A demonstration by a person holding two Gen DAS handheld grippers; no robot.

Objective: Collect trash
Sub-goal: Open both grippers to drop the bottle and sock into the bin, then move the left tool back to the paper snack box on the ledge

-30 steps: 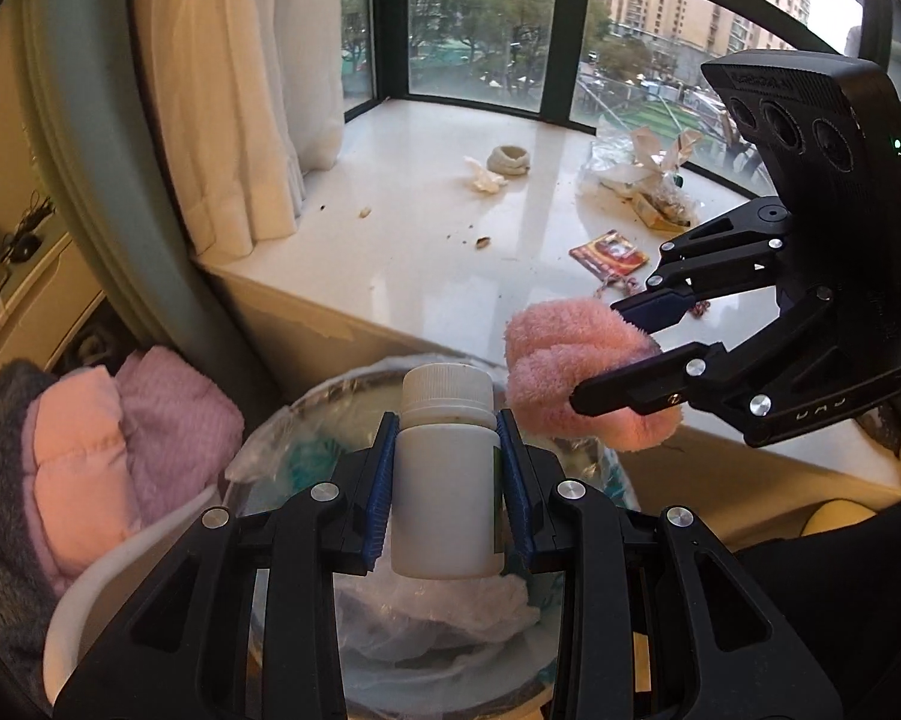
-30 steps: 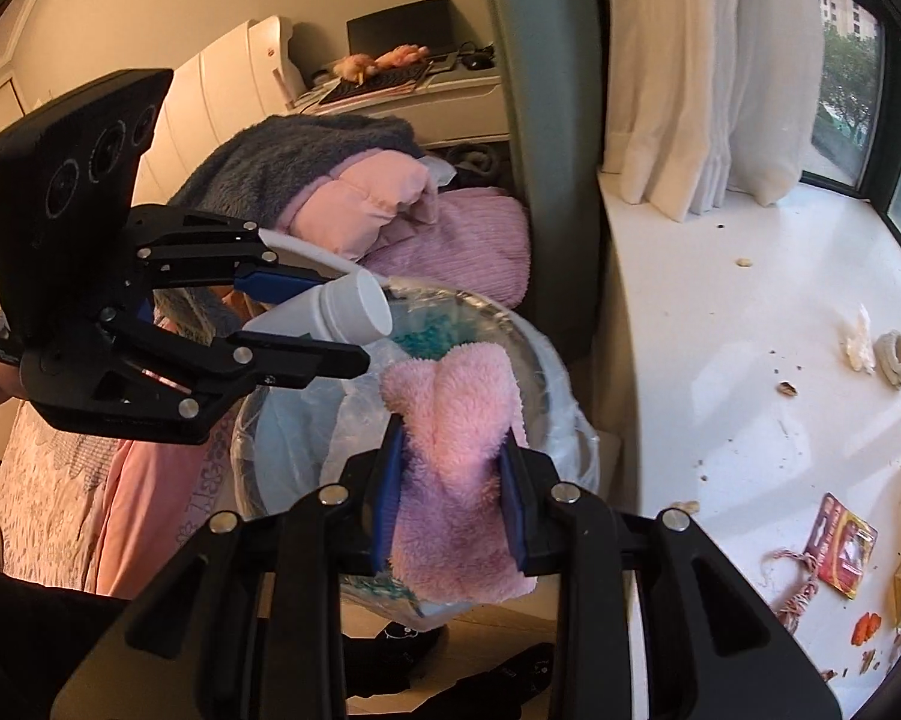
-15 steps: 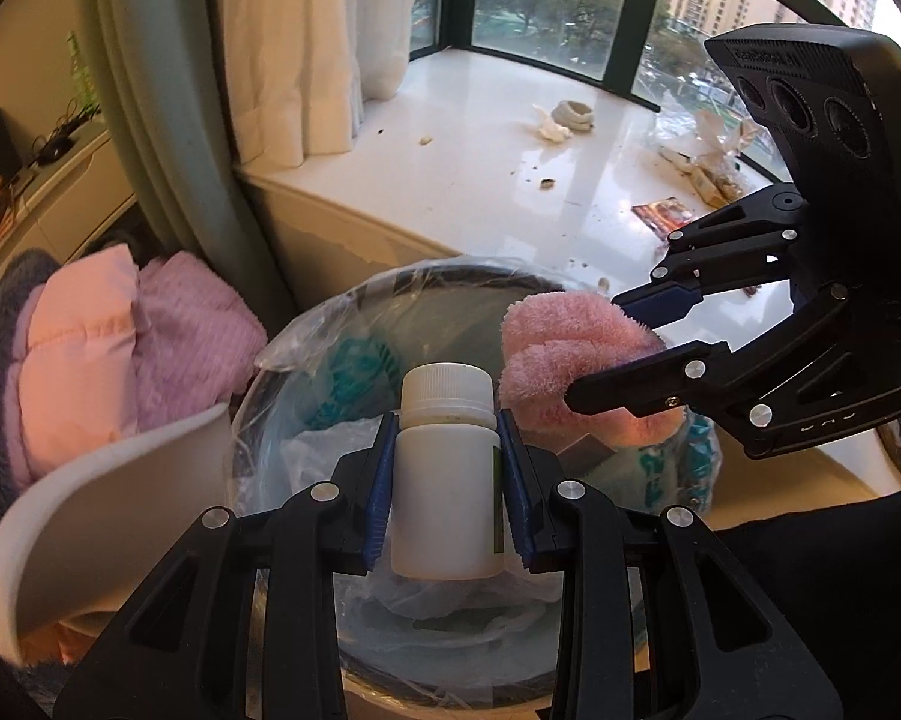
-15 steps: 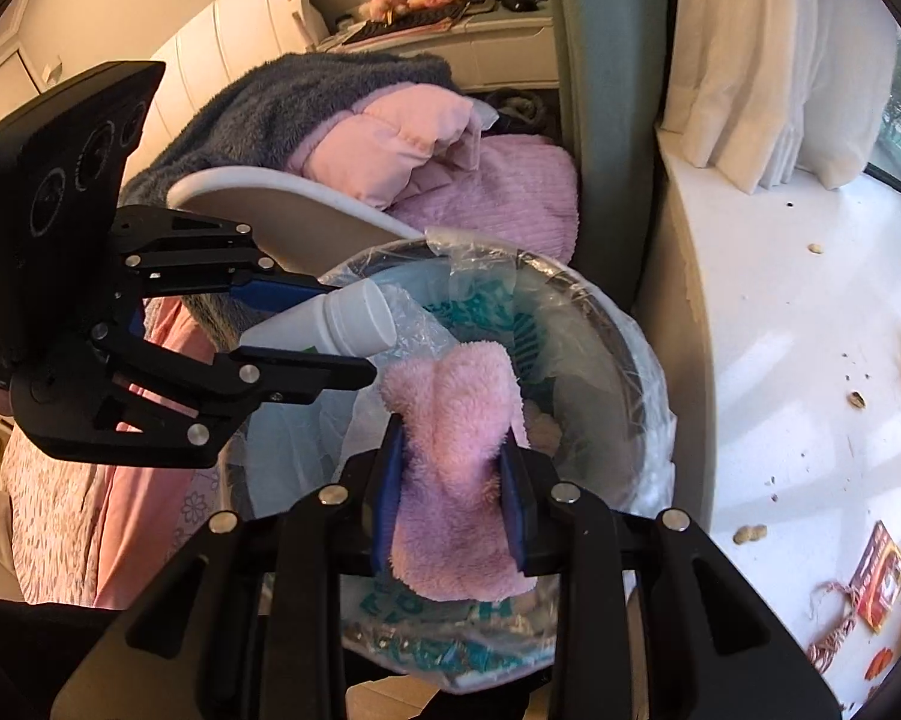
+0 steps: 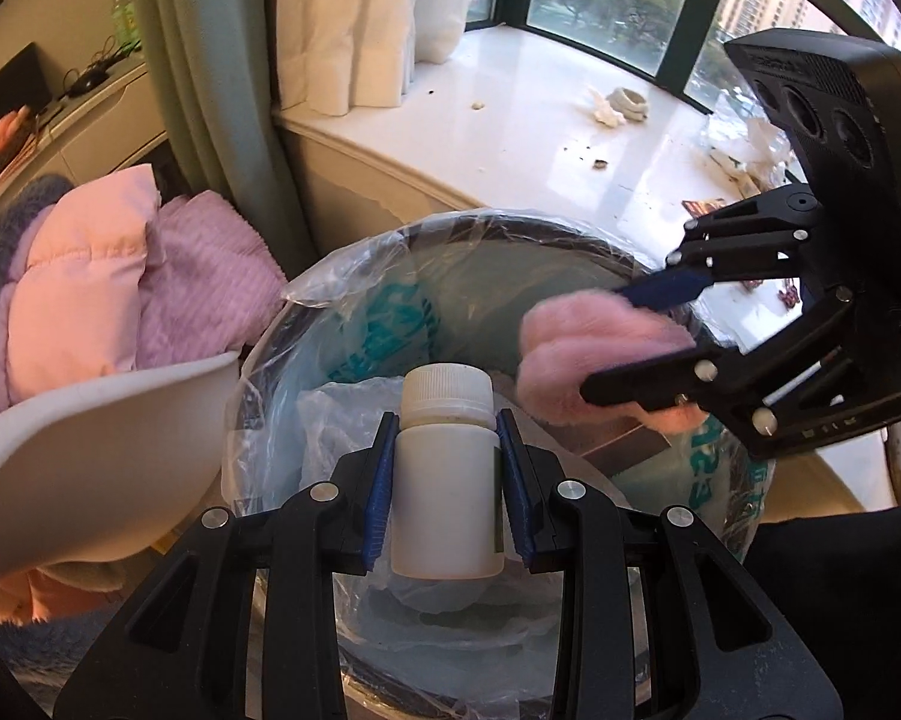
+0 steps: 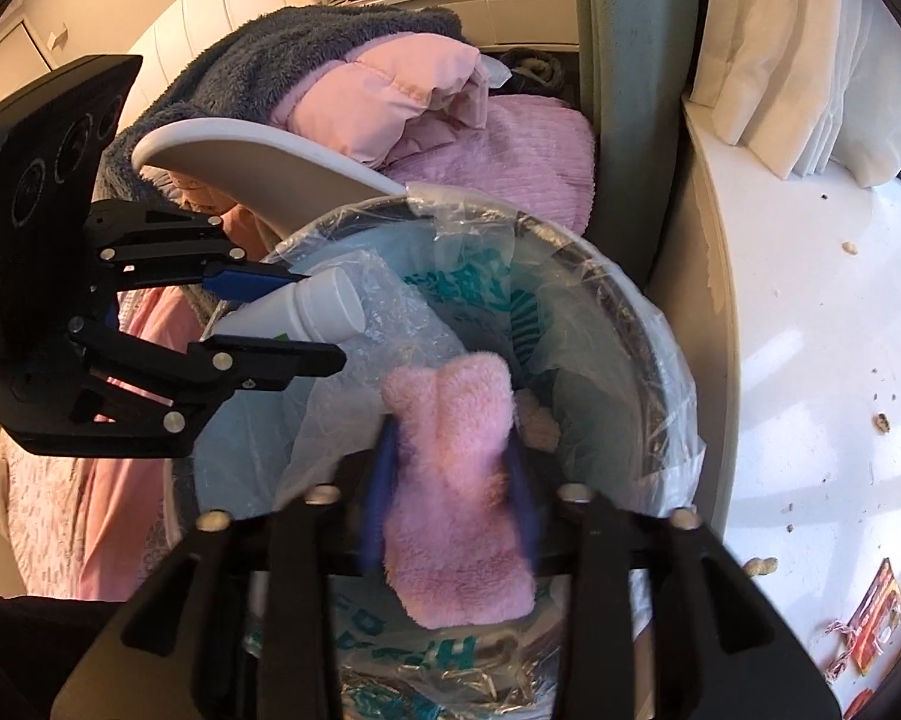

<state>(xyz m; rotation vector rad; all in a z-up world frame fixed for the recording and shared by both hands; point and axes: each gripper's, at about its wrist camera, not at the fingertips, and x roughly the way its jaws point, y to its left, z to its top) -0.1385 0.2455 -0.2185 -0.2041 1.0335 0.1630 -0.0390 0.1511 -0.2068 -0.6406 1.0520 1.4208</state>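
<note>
My left gripper [image 5: 447, 480] is shut on a white plastic bottle [image 5: 447, 474] and holds it upright over the open trash bin [image 5: 354, 294], which has a clear liner. It also shows in the right wrist view [image 6: 306, 315], with the bottle [image 6: 306, 312] on its side. My right gripper [image 6: 450, 480] holds a fluffy pink cloth [image 6: 456, 486] over the same bin [image 6: 660, 360]; its jaws look blurred and slightly spread. In the left wrist view the right gripper [image 5: 630, 336] pinches the pink cloth [image 5: 576, 348] above the bin's right rim.
A white windowsill [image 5: 540, 132] behind the bin carries scraps, a small ring and wrappers [image 6: 876, 618]. A white chair [image 5: 90, 438] with pink and purple clothes [image 5: 126, 276] stands left of the bin. Curtains [image 5: 342, 18] hang at the sill's left end.
Both grippers have moved closer over the bin's opening with their loads. The right gripper's jaws now look blurred around the pink cloth.
</note>
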